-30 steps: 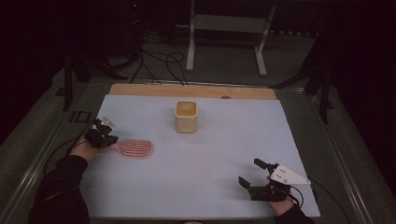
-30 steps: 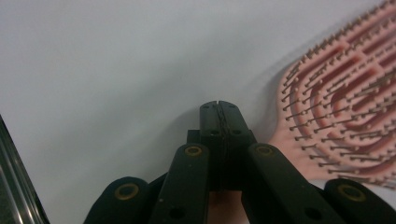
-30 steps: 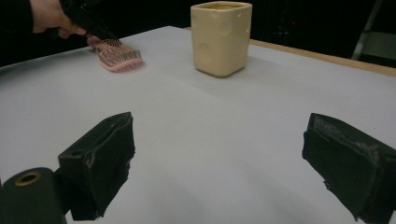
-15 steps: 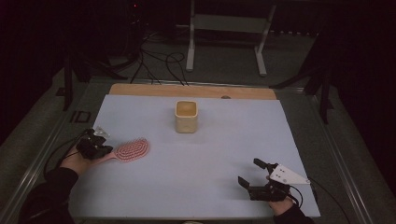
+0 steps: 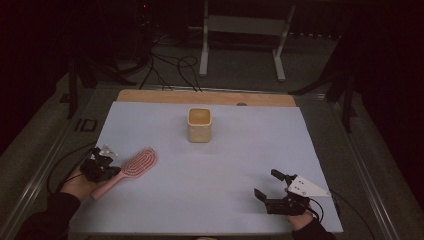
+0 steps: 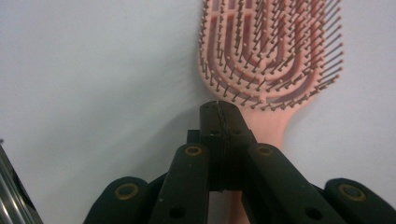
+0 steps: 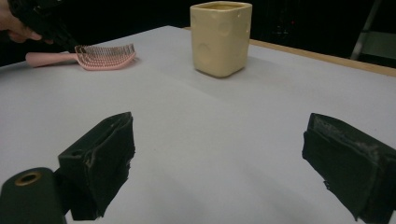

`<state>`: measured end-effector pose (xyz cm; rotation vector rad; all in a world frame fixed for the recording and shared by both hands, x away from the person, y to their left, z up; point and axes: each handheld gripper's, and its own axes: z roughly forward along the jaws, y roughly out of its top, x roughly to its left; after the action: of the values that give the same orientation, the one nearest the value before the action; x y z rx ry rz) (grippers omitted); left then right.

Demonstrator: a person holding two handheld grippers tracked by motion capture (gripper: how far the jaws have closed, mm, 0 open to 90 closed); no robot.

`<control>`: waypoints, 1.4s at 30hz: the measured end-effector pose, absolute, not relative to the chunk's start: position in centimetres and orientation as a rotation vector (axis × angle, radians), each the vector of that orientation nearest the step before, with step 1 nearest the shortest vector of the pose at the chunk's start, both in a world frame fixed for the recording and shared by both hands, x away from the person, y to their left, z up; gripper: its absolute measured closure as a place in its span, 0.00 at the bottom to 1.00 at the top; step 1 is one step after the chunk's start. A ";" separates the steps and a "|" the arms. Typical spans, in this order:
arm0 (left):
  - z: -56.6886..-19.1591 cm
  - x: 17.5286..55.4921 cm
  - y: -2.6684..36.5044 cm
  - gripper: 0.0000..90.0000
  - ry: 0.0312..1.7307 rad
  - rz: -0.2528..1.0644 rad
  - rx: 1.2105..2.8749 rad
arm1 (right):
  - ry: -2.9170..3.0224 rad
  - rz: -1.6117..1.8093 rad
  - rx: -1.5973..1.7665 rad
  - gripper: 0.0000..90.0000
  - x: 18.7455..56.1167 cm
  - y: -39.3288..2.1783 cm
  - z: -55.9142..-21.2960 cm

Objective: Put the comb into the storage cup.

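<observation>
My left gripper (image 5: 102,169) is clamping the brush (image 5: 131,168) handle at the table's (image 5: 210,170) left edge | my right gripper (image 5: 272,187) is hovering open, holding nothing | cup (image 5: 200,125) is standing upright mid-table, contents not discernible.

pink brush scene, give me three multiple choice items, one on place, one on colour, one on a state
1. Where does the pink brush lie on the table?
A. by its left edge
B. by its right edge
C. inside the cup

2. What colour is the cup?
A. blue
B. pale yellow
C. black

3. How do the right tongs stand?
A. shut on the cup
B. shut on the brush
C. open, holding nothing

Key: 1 A, it lies beside the left tongs. 2 B, cream-yellow in the right gripper view. 3 C, bare table shows between the jaws.
</observation>
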<state>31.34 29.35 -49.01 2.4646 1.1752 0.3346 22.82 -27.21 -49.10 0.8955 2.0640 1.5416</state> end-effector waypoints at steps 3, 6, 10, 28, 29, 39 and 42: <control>-48.9 30.9 29.2 1.00 1.186 0.314 2.464 | 2.062 1.540 0.890 0.10 22.7 -27.2 -49.0; -48.9 30.5 29.0 1.00 1.187 0.306 2.458 | 2.067 1.541 0.893 0.10 22.8 -27.2 -49.1; -48.8 30.2 29.0 1.00 1.193 0.287 2.451 | 2.070 1.543 0.884 0.10 22.8 -27.1 -49.1; -46.8 29.5 28.4 1.00 1.227 0.277 2.448 | 2.064 1.542 0.888 0.10 22.9 -27.1 -49.0; -46.6 29.5 28.4 1.00 1.228 0.273 2.443 | 2.066 1.539 0.890 0.10 22.9 -27.2 -49.1; -45.1 29.1 27.8 0.99 1.296 0.220 2.424 | 2.067 1.541 0.892 0.10 22.9 -27.1 -49.1; -44.8 28.9 27.5 0.89 1.305 0.207 2.409 | 2.068 1.539 0.891 0.10 22.9 -27.1 -49.1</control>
<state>28.91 27.51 -44.78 2.4089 1.3047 0.2070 22.89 -27.08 -49.10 0.8906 2.0676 1.5395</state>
